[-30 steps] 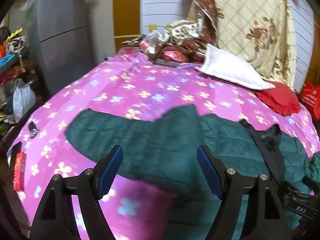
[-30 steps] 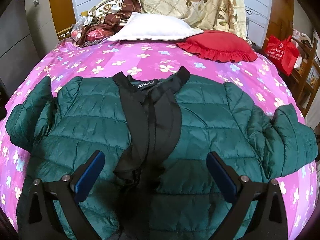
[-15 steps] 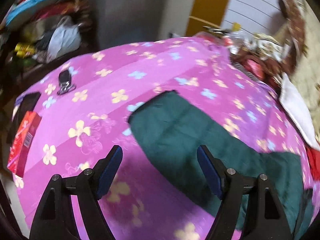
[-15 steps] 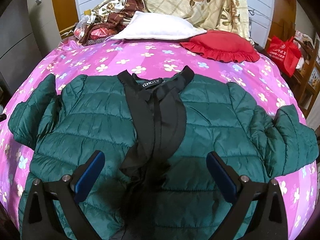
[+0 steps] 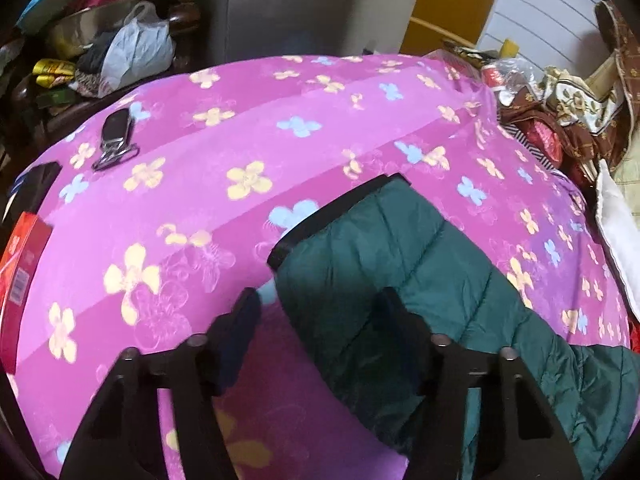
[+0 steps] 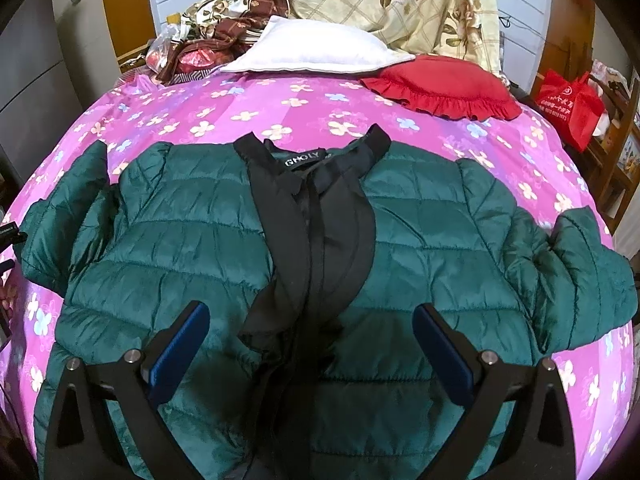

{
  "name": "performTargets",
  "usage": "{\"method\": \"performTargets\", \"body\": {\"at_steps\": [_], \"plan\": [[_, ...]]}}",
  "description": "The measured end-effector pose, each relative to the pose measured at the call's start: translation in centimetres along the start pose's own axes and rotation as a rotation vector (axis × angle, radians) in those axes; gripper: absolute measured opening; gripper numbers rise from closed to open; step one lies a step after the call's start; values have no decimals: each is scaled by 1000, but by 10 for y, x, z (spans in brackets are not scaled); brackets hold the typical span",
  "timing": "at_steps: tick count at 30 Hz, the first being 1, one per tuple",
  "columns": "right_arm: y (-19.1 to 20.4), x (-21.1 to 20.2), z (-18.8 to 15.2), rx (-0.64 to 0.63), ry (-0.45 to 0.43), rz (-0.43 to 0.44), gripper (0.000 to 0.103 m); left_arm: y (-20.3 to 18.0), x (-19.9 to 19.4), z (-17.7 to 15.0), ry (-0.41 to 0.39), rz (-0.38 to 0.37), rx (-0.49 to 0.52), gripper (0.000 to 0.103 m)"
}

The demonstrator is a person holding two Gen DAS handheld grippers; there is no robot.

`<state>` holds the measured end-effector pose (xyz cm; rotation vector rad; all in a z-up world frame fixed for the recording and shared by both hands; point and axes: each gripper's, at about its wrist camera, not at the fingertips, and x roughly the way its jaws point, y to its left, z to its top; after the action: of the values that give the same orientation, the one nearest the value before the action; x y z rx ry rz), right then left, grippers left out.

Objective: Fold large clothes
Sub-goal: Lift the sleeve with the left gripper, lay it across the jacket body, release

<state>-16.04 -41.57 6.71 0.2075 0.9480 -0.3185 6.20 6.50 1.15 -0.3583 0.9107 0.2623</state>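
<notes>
A dark green quilted jacket (image 6: pixel 420 240) with a black collar and lining lies spread front-up on the pink flowered bedspread (image 6: pixel 304 100). Its left sleeve (image 5: pixel 392 252) with a black cuff stretches out in the left wrist view. My left gripper (image 5: pixel 316 320) is open, low over that sleeve near the cuff, its right finger over the fabric. My right gripper (image 6: pixel 308 340) is open and empty above the jacket's lower front. The right sleeve (image 6: pixel 580 272) lies bent at the bed's right side.
A white pillow (image 6: pixel 316 48) and red ruffled cushion (image 6: pixel 444 84) lie at the head of the bed. A key fob (image 5: pixel 114 136) and red box (image 5: pixel 22 276) lie at the bed's left edge. A red bag (image 6: pixel 572 108) stands right.
My left gripper has swung left and moved down onto the sleeve end near the cuff. The right gripper has stayed about where it was over the jacket front.
</notes>
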Motion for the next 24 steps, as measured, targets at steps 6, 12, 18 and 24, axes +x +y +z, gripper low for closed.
{"method": "performTargets", "body": {"at_steps": [6,12,18,24], "plan": [[0,4,0,-15,9,-15,103,-5,-5,2,-13,-39,13,0],[-1,0,-2,-14,7,-15,103,-10,-44,1,-78,-87,31,0],[-1,-9,-2,-14,-6,-14,103,-30,-105,-5,-159,-194,93,0],[-5,-18,-3,-11,-19,-18,103,-62,-155,-22,-179,-303,179,0]]}}
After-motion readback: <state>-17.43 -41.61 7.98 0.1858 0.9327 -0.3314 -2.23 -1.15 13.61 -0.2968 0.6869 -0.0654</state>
